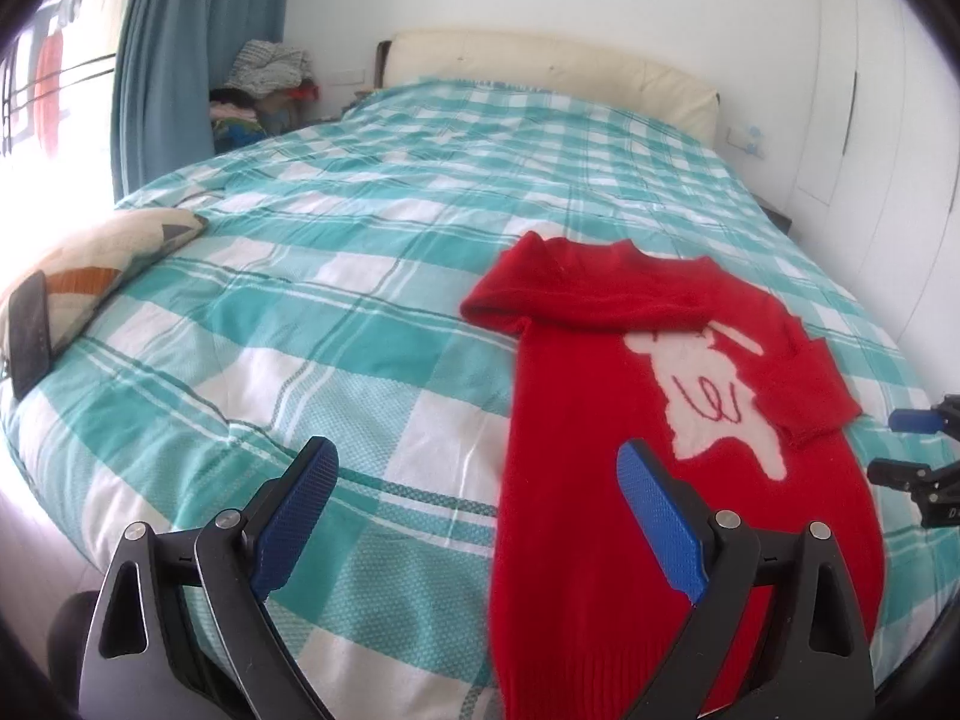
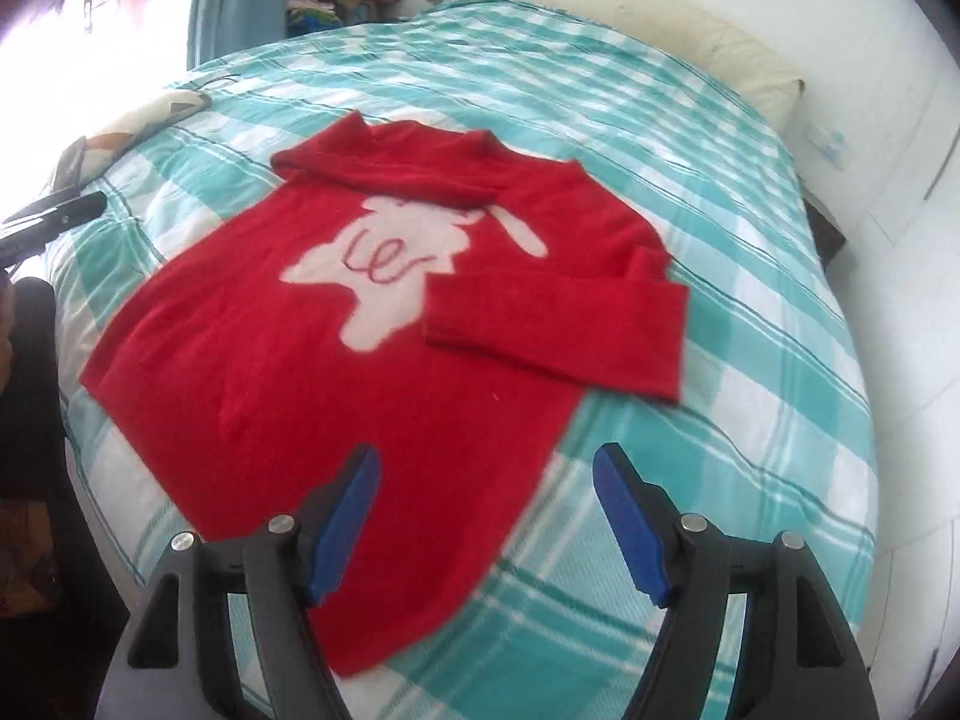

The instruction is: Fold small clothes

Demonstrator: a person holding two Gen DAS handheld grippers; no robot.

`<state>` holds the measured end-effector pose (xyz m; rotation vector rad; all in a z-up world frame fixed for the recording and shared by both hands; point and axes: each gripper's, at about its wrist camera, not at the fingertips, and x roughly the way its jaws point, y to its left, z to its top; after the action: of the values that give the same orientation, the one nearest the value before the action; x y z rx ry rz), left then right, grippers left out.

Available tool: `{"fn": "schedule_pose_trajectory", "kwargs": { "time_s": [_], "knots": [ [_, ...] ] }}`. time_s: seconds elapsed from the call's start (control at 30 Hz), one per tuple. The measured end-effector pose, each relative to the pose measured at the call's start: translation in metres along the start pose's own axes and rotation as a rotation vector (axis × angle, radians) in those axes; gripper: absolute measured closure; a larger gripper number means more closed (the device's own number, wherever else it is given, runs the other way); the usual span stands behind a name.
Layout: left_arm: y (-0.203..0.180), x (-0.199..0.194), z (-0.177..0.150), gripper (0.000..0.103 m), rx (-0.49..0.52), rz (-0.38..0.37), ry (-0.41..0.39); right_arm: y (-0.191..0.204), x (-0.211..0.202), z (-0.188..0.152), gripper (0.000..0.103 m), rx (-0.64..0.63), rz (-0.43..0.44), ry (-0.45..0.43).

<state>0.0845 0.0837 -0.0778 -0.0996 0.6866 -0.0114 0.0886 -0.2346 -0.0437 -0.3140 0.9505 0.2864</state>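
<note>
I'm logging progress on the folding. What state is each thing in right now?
red sweater: flat on the bed, both sleeves folded in across the front, body not yet folded
left gripper: jaws open, empty, above the bed
right gripper: jaws open, empty
checked bedspread: spread over the bed
curtain: drawn aside

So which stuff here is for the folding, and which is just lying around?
For the folding:
- red sweater, both sleeves already folded across it
- left gripper, jaws open, nothing between them
- right gripper, jaws open, nothing between them
- checked bed cover, which the sweater lies on

Just lying around:
- patterned cushion
- dark phone-like thing leaning on it
- heap of clothes by the curtain
</note>
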Motion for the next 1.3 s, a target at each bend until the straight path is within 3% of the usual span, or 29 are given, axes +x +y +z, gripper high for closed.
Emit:
{"fn": "schedule_pose_trajectory", "kwargs": {
  "time_s": [0.1,0.23,0.27,0.3,0.37,0.4,0.5,0.7,0.83,0.9,1.0,1.1,1.3],
  "knots": [
    [0.002,0.020,-0.015,0.011,0.010,0.030,0.113,0.014,0.055,0.029,0.031,-0.039,0.032,0.016],
    [0.008,0.019,-0.015,0.011,0.000,0.058,0.085,0.004,0.107,0.034,0.033,0.026,0.009,-0.022],
    [0.010,0.020,-0.014,0.011,-0.006,0.064,0.085,-0.006,0.119,0.032,0.043,0.072,0.011,-0.012],
    [0.011,0.021,-0.014,0.011,-0.015,0.063,0.091,-0.019,0.126,0.028,0.067,0.139,0.035,0.000],
    [0.015,0.024,-0.014,0.011,-0.036,0.049,0.113,-0.047,0.117,0.020,0.096,0.278,0.078,-0.033],
    [0.017,0.026,-0.015,0.011,-0.046,0.044,0.123,-0.062,0.106,0.017,0.096,0.334,0.100,-0.064],
    [0.022,0.029,-0.015,0.011,-0.075,0.037,0.141,-0.121,0.059,-0.005,0.097,0.476,0.020,-0.173],
    [0.021,0.034,-0.018,0.011,-0.081,0.051,0.155,-0.267,-0.028,-0.108,0.096,0.918,-0.173,-0.341],
    [0.018,0.039,-0.020,0.011,-0.068,0.065,0.168,-0.303,-0.044,-0.176,0.096,1.125,-0.246,-0.390],
    [0.017,0.041,-0.022,0.011,-0.056,0.078,0.175,-0.303,-0.036,-0.193,0.096,1.156,-0.252,-0.382],
    [0.016,0.041,-0.024,0.011,-0.042,0.092,0.178,-0.307,-0.017,-0.200,0.096,1.183,-0.204,-0.299],
    [0.016,0.041,-0.025,0.011,-0.037,0.096,0.176,-0.308,-0.004,-0.195,0.096,1.123,-0.272,-0.179],
    [0.017,0.041,-0.025,0.011,-0.035,0.097,0.185,-0.317,0.007,-0.208,0.097,1.156,-0.302,-0.098]
  ]
}}
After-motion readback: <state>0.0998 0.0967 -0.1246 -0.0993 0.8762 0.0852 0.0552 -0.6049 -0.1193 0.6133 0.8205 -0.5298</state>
